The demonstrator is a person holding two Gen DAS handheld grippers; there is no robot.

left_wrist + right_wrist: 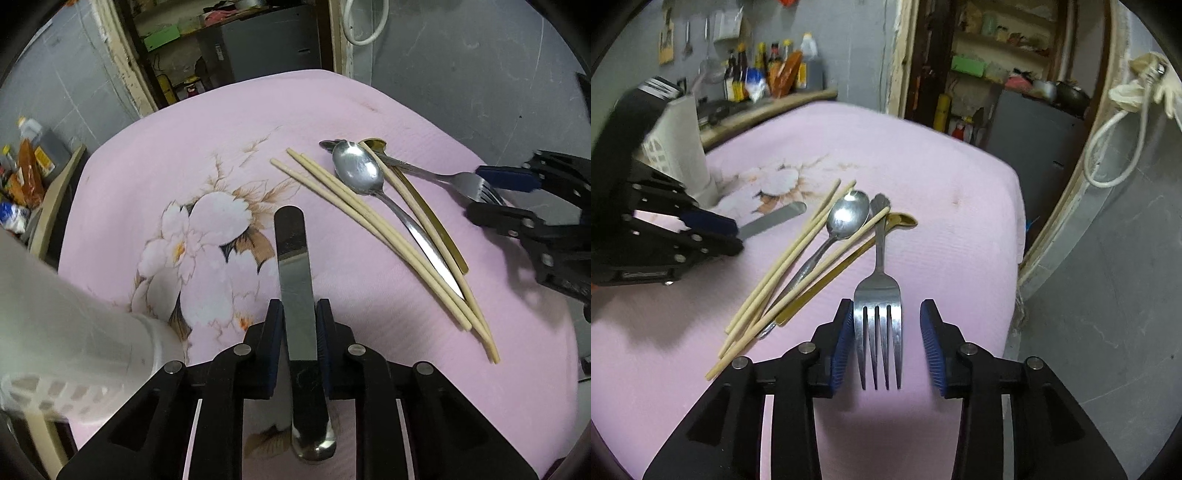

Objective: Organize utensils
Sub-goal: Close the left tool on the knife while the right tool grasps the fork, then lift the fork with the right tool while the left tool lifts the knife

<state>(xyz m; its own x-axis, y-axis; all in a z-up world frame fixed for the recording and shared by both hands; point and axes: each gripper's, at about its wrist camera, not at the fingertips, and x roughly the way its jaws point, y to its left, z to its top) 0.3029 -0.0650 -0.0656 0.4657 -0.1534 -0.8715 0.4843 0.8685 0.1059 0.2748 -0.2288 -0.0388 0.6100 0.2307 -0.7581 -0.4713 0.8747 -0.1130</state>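
Steel knife (297, 280) pinched in left claw (298, 343); fork (878, 314) tines between spread right claw (886, 347).

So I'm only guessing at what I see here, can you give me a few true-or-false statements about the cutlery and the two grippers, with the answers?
1. The left gripper is shut on a butter knife. True.
2. The right gripper is clamped tight on the fork. False: its jaws stand open around the tines, with a clear gap on the right side.
3. The silver spoon lies among wooden chopsticks. True.
4. The white holder already has the fork in it. False: the fork lies on the pink cloth.
5. A gold-coloured utensil lies in the pile. True.
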